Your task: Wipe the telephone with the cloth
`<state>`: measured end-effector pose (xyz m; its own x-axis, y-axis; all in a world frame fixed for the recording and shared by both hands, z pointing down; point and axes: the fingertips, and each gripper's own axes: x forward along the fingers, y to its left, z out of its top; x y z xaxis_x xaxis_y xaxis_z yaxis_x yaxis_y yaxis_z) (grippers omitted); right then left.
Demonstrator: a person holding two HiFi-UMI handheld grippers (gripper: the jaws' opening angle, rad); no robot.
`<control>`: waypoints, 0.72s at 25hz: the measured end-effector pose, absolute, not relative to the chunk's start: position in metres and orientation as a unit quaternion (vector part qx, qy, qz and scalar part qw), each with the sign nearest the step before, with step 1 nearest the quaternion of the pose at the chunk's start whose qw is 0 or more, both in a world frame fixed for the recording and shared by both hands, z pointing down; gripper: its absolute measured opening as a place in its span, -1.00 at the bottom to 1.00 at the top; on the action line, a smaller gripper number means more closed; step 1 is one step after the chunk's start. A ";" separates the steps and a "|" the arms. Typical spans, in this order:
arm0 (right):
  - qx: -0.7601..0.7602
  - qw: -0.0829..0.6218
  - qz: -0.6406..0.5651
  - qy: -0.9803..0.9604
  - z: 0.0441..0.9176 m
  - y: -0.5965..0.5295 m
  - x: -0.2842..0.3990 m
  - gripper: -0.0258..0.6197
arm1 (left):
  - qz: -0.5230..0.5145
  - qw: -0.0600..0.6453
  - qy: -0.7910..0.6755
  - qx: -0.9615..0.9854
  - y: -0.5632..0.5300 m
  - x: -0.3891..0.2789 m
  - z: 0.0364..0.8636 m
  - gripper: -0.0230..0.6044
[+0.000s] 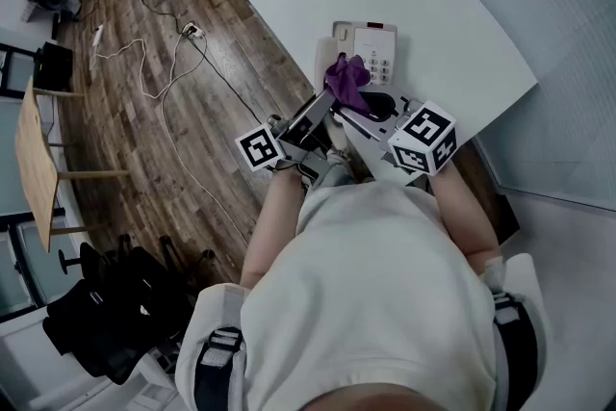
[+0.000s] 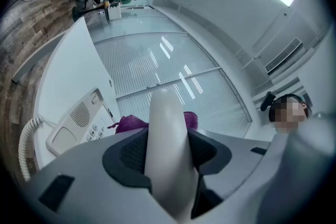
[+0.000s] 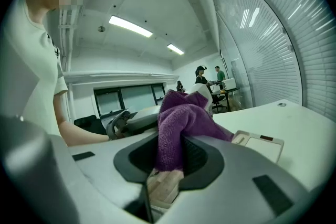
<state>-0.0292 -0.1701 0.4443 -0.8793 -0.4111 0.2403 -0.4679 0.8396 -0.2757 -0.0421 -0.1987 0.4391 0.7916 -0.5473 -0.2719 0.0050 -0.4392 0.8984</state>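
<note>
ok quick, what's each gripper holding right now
left gripper: closed on the cream plastic telephone handset
right gripper: closed on the purple terry cloth

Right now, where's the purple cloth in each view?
Head view: centre, cloth just left of the telephone keypad.
Left gripper view: lower centre, peeking out behind the handset.
Right gripper view: centre, clamped in the jaws.
Shared landmark: the telephone.

white table (image 1: 452, 24) | wood floor (image 1: 207, 168) | wooden side table (image 1: 34, 164) | dark chairs (image 1: 101, 313)
</note>
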 end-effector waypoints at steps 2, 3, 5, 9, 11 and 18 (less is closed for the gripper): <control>0.219 0.079 0.180 -0.956 0.444 -0.168 -0.030 -0.62 | -0.278 0.502 -0.169 0.801 -0.199 -0.042 0.438 -0.22; 0.215 0.078 0.184 -0.956 0.444 -0.167 -0.030 -0.62 | -0.280 0.503 -0.169 0.800 -0.199 -0.043 0.438 -0.22; 0.209 0.078 0.185 -0.957 0.443 -0.165 -0.030 -0.62 | -0.282 0.503 -0.170 0.799 -0.200 -0.043 0.438 -0.22; 0.195 0.082 0.183 -0.960 0.443 -0.159 -0.031 -0.62 | -0.287 0.504 -0.174 0.795 -0.200 -0.045 0.438 -0.22; 0.188 0.084 0.181 -0.962 0.443 -0.156 -0.031 -0.62 | -0.290 0.505 -0.174 0.794 -0.201 -0.046 0.438 -0.22; 0.174 0.090 0.177 -0.964 0.443 -0.152 -0.028 -0.62 | -0.297 0.499 -0.180 0.794 -0.203 -0.049 0.435 -0.22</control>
<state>-0.0283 -0.1523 0.4432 -0.9231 -0.3045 0.2347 -0.3681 0.8763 -0.3109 -0.0491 -0.2030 0.4350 0.7580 -0.5832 -0.2921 0.0106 -0.4367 0.8995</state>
